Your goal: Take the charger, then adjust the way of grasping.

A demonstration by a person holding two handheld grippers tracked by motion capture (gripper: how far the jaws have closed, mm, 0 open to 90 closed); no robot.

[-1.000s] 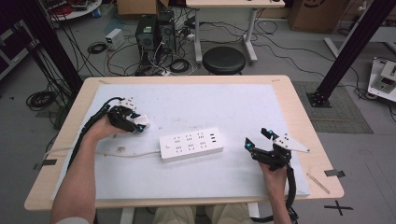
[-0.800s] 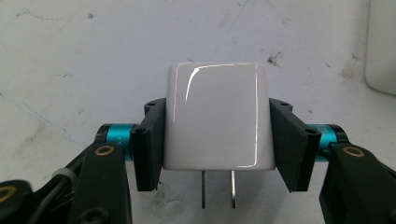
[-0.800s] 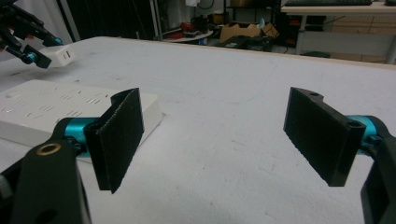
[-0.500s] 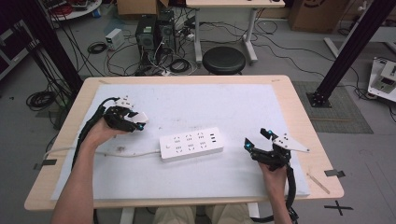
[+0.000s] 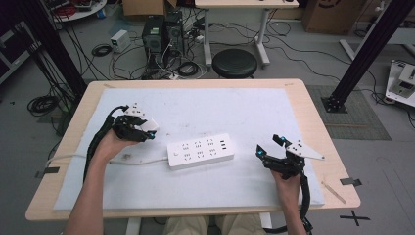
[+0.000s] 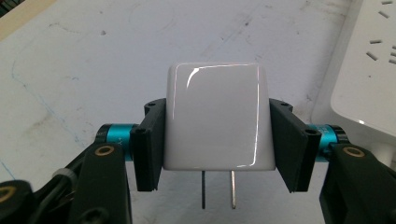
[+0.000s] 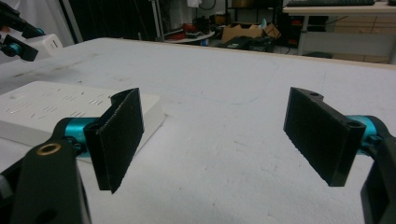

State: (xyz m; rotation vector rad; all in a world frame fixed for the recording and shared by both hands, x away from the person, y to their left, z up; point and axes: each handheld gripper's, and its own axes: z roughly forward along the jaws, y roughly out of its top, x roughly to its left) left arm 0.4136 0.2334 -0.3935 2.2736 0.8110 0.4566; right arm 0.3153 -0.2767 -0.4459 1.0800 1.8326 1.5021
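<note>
The power strip (image 5: 200, 151) is the big white block lying flat in the middle of the bench (image 5: 313, 112), on a white mat (image 5: 230, 107). A white cord (image 5: 98, 159) runs out of its left end, toward the left edge of the bench.

Left of the power strip, close to its left end, is the left gripper (image 5: 149, 129). Its jaws are squeezed onto a small white plug block (image 6: 215, 116), one jaw on each side. In the left gripper view the block is smooth and shiny, and its two metal prongs (image 6: 218, 188) stick out toward the camera. The edge of the power strip (image 6: 369, 70) lies just beside it on the right of that view.

Right of the power strip is the right gripper (image 5: 269, 147), a little way off from its right end. Its jaws are wide apart and hold nothing. In the right gripper view the power strip (image 7: 70, 109) lies behind the left jaw.
</note>
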